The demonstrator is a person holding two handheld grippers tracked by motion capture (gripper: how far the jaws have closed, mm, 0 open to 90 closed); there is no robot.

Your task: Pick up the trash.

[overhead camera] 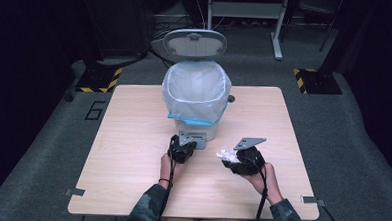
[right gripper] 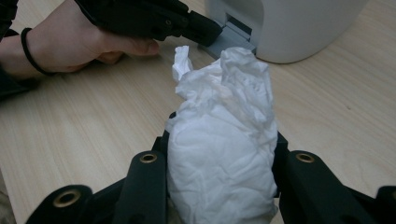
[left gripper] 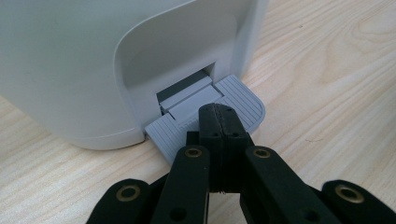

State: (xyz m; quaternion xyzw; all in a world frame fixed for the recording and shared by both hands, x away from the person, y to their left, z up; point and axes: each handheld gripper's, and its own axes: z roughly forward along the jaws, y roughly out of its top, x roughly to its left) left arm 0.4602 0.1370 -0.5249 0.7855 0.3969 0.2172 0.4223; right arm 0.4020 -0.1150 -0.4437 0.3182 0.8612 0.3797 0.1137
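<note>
While left gripper (left gripper: 217,116) presses the bin pedal (left gripper: 243,100) jaws together, right gripper (right gripper: 219,154) pinching crumpled tissue (right gripper: 224,154), floor marking "6" (overhead camera: 95,109).

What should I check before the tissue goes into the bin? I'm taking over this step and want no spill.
1. Lid up: ok, it stands open behind the bin's mouth.
2. Pedal held down: ok, the shut left gripper presses on it.
3. Grip on the crumpled tissue: ok, the right gripper is shut on it, both jaws against its sides.
4. Bag liner seated: ok, it is folded over the rim.
5. Tissue over the opening: not ok, it hangs above the table, in front of the bin.
6. Room inside the bin: cannot tell.
</note>
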